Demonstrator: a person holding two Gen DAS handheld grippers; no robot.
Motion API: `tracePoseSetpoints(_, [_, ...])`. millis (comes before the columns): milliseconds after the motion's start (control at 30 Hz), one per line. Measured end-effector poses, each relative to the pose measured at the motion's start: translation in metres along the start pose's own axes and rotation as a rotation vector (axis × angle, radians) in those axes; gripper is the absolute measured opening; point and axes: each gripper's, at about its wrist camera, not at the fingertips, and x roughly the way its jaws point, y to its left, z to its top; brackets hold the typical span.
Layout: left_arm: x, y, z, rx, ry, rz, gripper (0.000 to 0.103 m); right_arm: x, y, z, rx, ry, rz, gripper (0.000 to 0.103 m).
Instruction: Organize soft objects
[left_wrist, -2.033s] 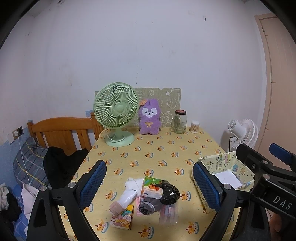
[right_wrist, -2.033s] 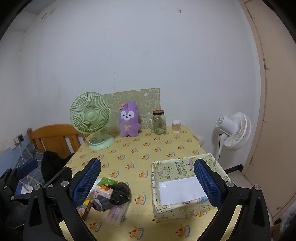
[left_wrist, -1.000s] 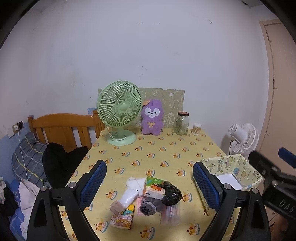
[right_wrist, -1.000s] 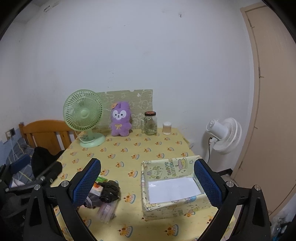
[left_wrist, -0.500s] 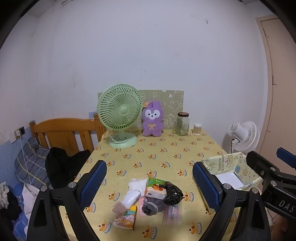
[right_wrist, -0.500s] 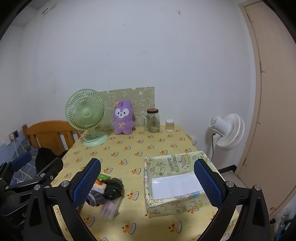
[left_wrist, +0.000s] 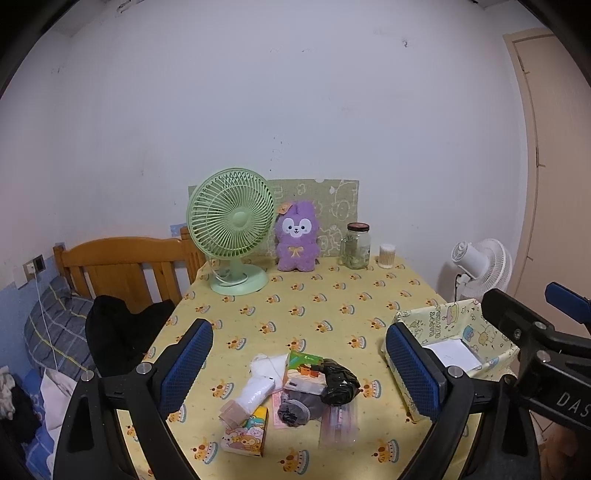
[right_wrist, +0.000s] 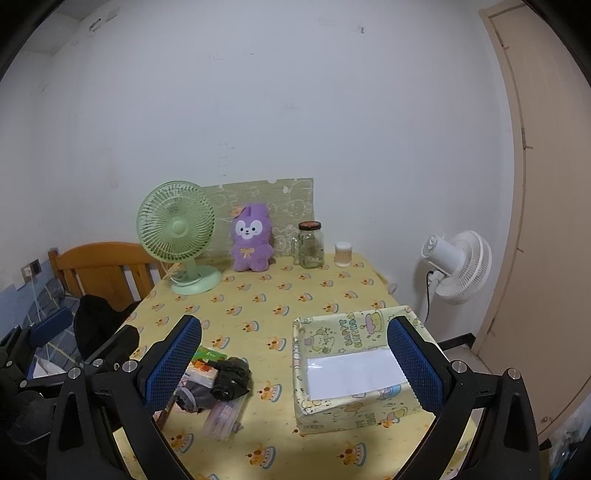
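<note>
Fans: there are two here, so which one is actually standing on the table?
The green fan stands on the table beside the purple plush; the white fan stands off its right edge.

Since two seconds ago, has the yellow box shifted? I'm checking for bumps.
No. The box sits on the same tablecloth patterns; only the cameras moved.

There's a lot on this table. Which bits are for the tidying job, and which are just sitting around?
For the job:
pile of soft items
patterned fabric box
left gripper and right gripper, both open

Just lying about:
green fan
purple plush
glass jar
white fan
</note>
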Motion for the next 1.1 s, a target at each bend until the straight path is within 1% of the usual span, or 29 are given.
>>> tracePoseSetpoints(167, [0.003, 0.006, -0.003, -0.031, 0.008, -0.008, 0.096, 0.003, 0.003, -0.002, 0.02, 0.001, 0.02, 0.102])
tracePoseSetpoints(300, [0.008, 0.011, -0.009, -0.033, 0.012, -0.004, 0.092, 0.01, 0.009, -0.007, 0.033, 0.009, 0.028, 0.102])
tracePoseSetpoints(367, [0.012, 0.015, -0.013, -0.034, 0.013, 0.001, 0.091, 0.014, 0.013, -0.01, 0.026, 0.017, 0.033, 0.101])
tracePoseSetpoints(433, [0.018, 0.018, -0.018, -0.035, 0.019, 0.001, 0.089, 0.02, 0.018, -0.013, 0.02, 0.021, 0.043, 0.097])
tracePoseSetpoints(600, [0.032, 0.025, -0.03, -0.011, 0.023, 0.025, 0.086, 0.038, 0.039, -0.024, -0.019, 0.045, 0.059, 0.097])
tracePoseSetpoints(700, [0.042, 0.031, -0.036, -0.016, 0.044, 0.014, 0.086, 0.05, 0.05, -0.03, -0.038, 0.062, 0.059, 0.096])
tracePoseSetpoints(767, [0.051, 0.035, -0.041, -0.021, 0.065, 0.013, 0.086, 0.06, 0.056, -0.034, -0.043, 0.083, 0.074, 0.096])
tracePoseSetpoints(1033, [0.081, 0.052, -0.056, -0.042, 0.151, 0.037, 0.086, 0.097, 0.077, -0.049, -0.063, 0.159, 0.127, 0.096])
tracePoseSetpoints(1067, [0.084, 0.053, -0.057, -0.044, 0.158, 0.037, 0.086, 0.101, 0.079, -0.051, -0.063, 0.168, 0.129, 0.096])
tracePoseSetpoints(1100, [0.088, 0.055, -0.059, -0.05, 0.171, 0.03, 0.083, 0.105, 0.081, -0.052, -0.064, 0.178, 0.133, 0.096])
